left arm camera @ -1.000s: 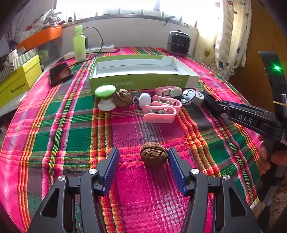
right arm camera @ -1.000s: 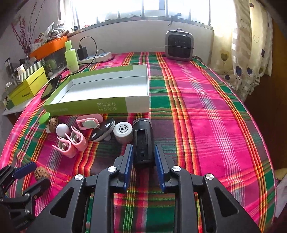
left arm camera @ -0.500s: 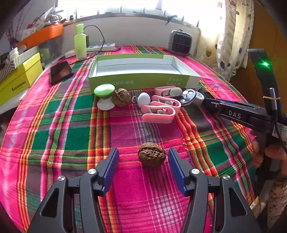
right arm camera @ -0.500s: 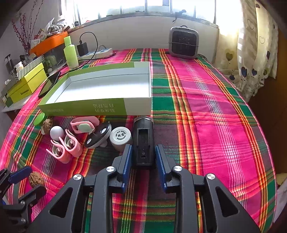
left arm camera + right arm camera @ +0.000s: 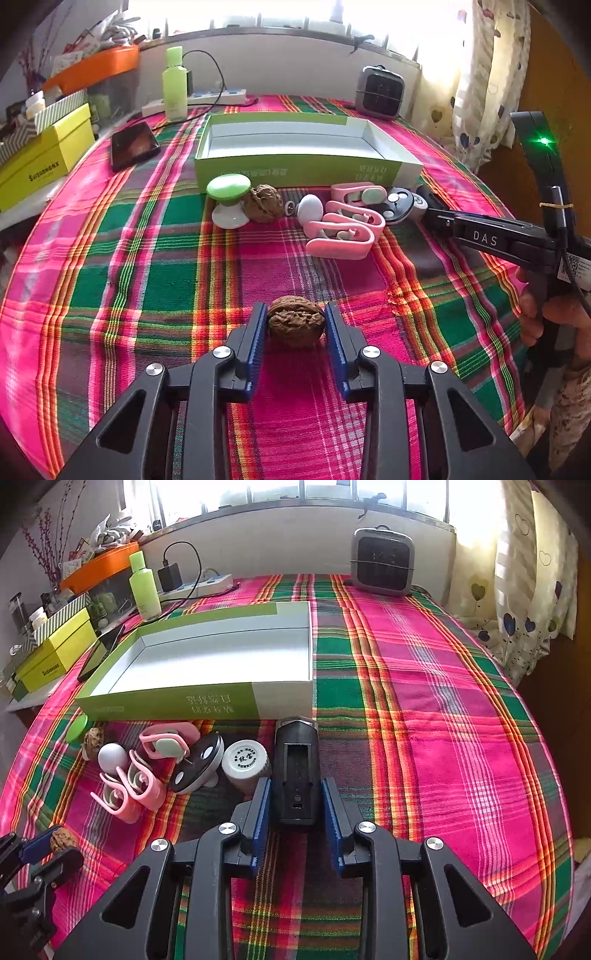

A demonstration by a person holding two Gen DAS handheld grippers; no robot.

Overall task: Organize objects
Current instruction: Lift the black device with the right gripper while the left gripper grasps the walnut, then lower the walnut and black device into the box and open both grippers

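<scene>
A brown walnut (image 5: 295,325) lies on the plaid cloth between the pads of my left gripper (image 5: 295,314). Its jaws are closing, and both blue pads touch the nut's sides. My right gripper (image 5: 294,786) straddles the near end of a black device (image 5: 295,771) lying on the cloth, its pads a hair off each side. In the left wrist view the right gripper (image 5: 439,218) reaches in from the right, a hand on its handle. An open green box (image 5: 295,173) sits behind a row of small items: a second walnut (image 5: 263,203), a green knob (image 5: 228,192) and pink clips (image 5: 343,236).
A white ball (image 5: 310,208), a black round piece (image 5: 199,764) and a white-capped jar (image 5: 244,758) share the row. A phone (image 5: 133,147), yellow box (image 5: 44,166) and green bottle (image 5: 174,85) stand at the left. A small heater (image 5: 382,561) stands at the back.
My left jaws have closed from wide apart onto the walnut. My right jaws have eased slightly wider around the black device. Neither hand has shifted.
</scene>
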